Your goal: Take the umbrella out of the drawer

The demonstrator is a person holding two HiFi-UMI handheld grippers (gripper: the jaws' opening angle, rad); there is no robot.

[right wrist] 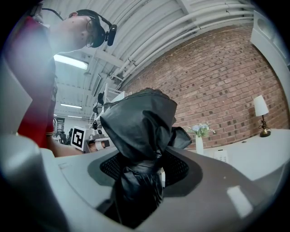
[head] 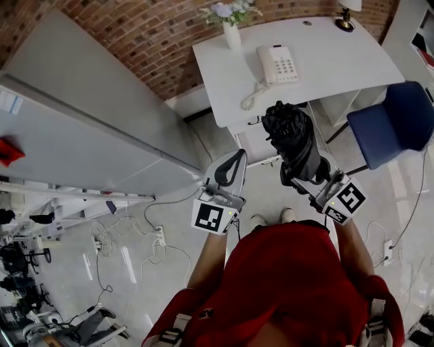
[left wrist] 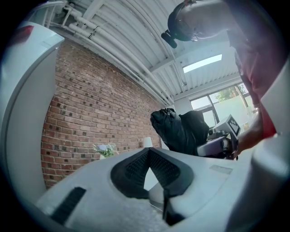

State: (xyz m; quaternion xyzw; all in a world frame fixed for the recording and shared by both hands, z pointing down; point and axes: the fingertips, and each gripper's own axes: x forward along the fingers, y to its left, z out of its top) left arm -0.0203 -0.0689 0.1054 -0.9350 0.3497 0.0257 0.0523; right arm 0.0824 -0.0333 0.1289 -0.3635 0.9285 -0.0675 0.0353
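A folded black umbrella (head: 291, 132) stands upright in the air in front of the white desk (head: 325, 74), its bunched fabric uppermost. My right gripper (head: 302, 173) is shut on its lower end. In the right gripper view the umbrella (right wrist: 140, 122) fills the gap between the jaws of the right gripper (right wrist: 140, 167). My left gripper (head: 241, 156) hangs beside it to the left, apart from it, with its pad tips together and nothing between them. In the left gripper view, the left gripper (left wrist: 148, 152) shows the umbrella (left wrist: 181, 129) off to the right. A white drawer unit (head: 252, 144) sits under the desk's front edge, partly hidden.
On the desk stand a white telephone (head: 277, 64), a vase of flowers (head: 231, 27) and a lamp (head: 346, 17). A blue chair (head: 397, 122) is at the right. A large grey cabinet (head: 81, 115) fills the left. Cables (head: 129, 237) lie on the floor.
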